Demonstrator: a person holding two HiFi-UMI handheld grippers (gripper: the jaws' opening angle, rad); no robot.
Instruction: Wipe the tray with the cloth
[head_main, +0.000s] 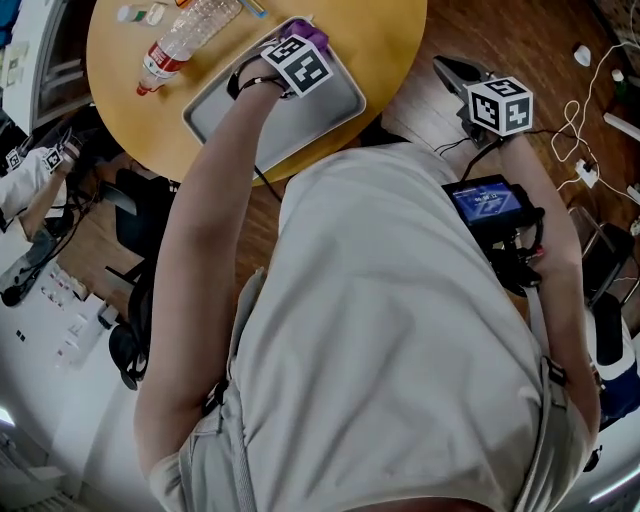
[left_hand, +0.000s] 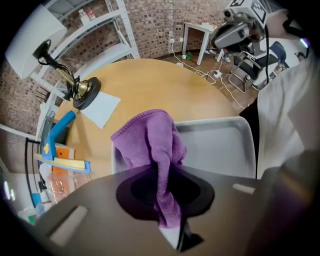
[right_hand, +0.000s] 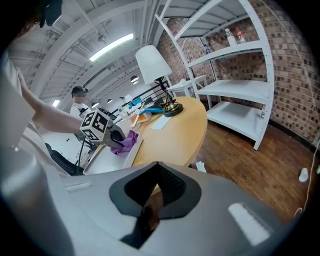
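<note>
Left gripper (left_hand: 172, 235) holds the cloth (left_hand: 150, 137) down on the tray (left_hand: 220, 150).
Its jaws are clamped narrowly on a fold of the purple cloth. The rest is bunched just beyond the tips, on the tray's corner directly under the gripper. The tray lies on the tabletop (left_hand: 150, 85). The right gripper (right_hand: 147, 215) has its jaws together and empty, and hangs off the tabletop's edge over the floor (right_hand: 250, 160), well apart from the tray.

surface (head_main: 385, 45): round, yellow wood | tray (head_main: 322, 112): grey, at the near edge | bottle (head_main: 190, 35): clear plastic, on its side, beside tray | lamp (left_hand: 84, 94): base at far side | paper (left_hand: 101, 110): pale sheet just beside lamp
</note>
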